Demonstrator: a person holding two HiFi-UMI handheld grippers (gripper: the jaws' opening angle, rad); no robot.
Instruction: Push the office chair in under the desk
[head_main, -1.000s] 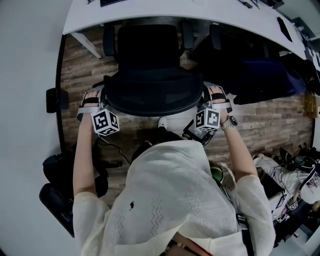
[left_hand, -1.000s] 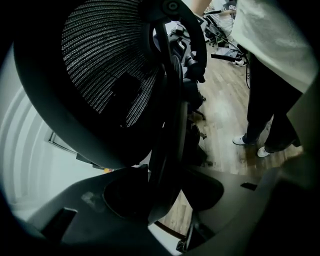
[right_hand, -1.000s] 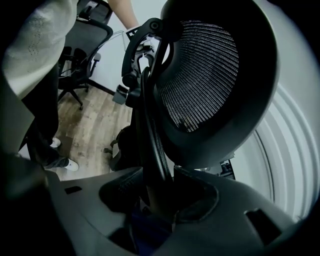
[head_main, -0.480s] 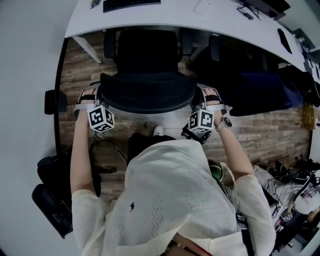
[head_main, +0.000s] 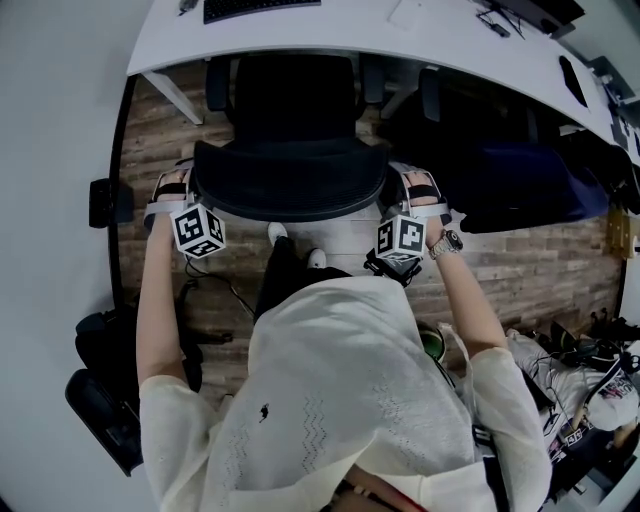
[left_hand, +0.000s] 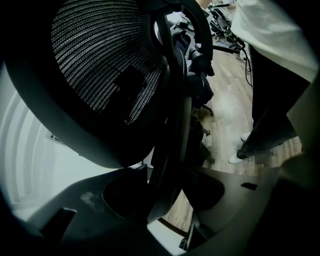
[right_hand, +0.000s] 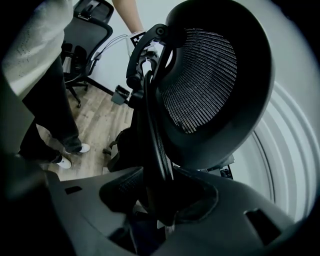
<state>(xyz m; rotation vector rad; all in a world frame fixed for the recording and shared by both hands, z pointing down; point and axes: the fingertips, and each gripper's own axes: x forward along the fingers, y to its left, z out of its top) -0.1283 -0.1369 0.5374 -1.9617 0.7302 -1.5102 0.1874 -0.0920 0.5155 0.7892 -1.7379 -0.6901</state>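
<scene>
Left gripper (head_main: 178, 188) and right gripper (head_main: 412, 186) clamp the stiff backrest (head_main: 290, 180) sides; office chair (head_main: 295, 95) likely heavy, should roll easily.

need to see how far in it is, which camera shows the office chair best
The head view: the office chair shows from above, backrest, seat and armrests, up to the desk edge. The left gripper view shows only its mesh backrest close up, frame between the left tongs; the right gripper view likewise, with the right tongs.

The wood floor (head_main: 540, 250) carried the office chair (head_main: 290, 175) at twelve o'clock, against the white desk (head_main: 350, 25), which bore a keyboard (head_main: 255, 8).
</scene>
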